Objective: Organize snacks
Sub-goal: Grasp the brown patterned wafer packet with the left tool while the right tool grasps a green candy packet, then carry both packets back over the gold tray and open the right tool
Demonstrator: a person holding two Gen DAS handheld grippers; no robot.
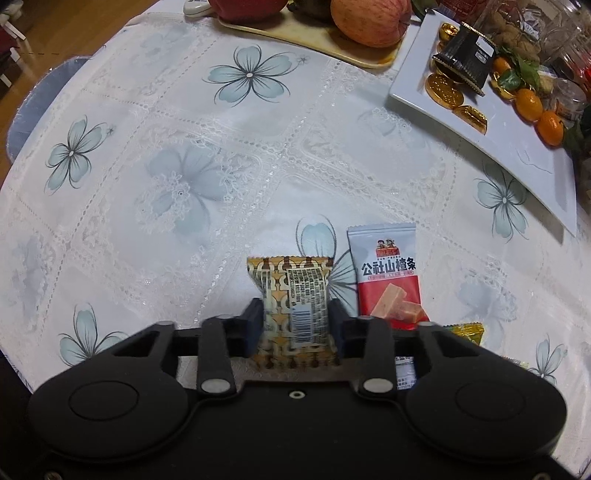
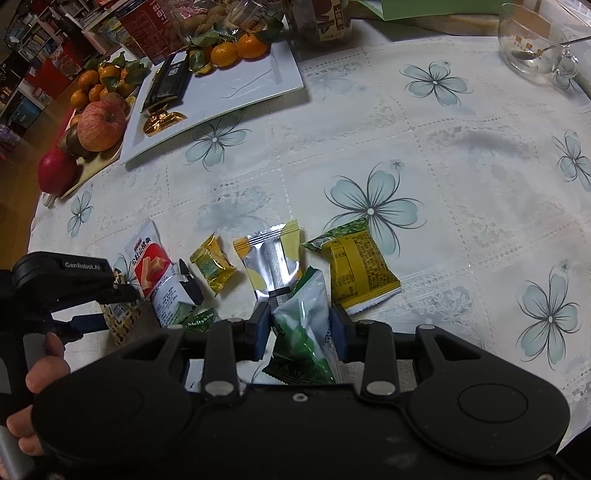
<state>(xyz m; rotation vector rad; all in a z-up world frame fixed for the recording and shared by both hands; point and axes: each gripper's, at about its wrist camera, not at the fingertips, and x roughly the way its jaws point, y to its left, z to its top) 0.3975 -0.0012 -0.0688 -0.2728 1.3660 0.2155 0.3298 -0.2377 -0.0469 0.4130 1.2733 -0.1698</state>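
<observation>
My left gripper (image 1: 295, 314) is shut on a gold patterned snack packet (image 1: 293, 310), held upright between the blue pads just above the tablecloth. A red and white hawthorn snack packet (image 1: 388, 273) lies right beside it. My right gripper (image 2: 300, 325) is shut on a green and white snack packet (image 2: 303, 328). In the right wrist view several loose packets lie ahead: a yellow-green one (image 2: 354, 266), a silver one (image 2: 273, 262), a small gold one (image 2: 213, 264) and the hawthorn packet (image 2: 151, 262). The left gripper (image 2: 110, 299) shows at the left edge with its gold packet.
A white rectangular plate (image 1: 517, 147) with gold coins, a black packet (image 1: 465, 55) and tangerines sits at the far right; it also shows in the right wrist view (image 2: 240, 92). A tray with apples (image 1: 369, 22) is behind. A glass bowl (image 2: 532, 40) with a spoon stands far right.
</observation>
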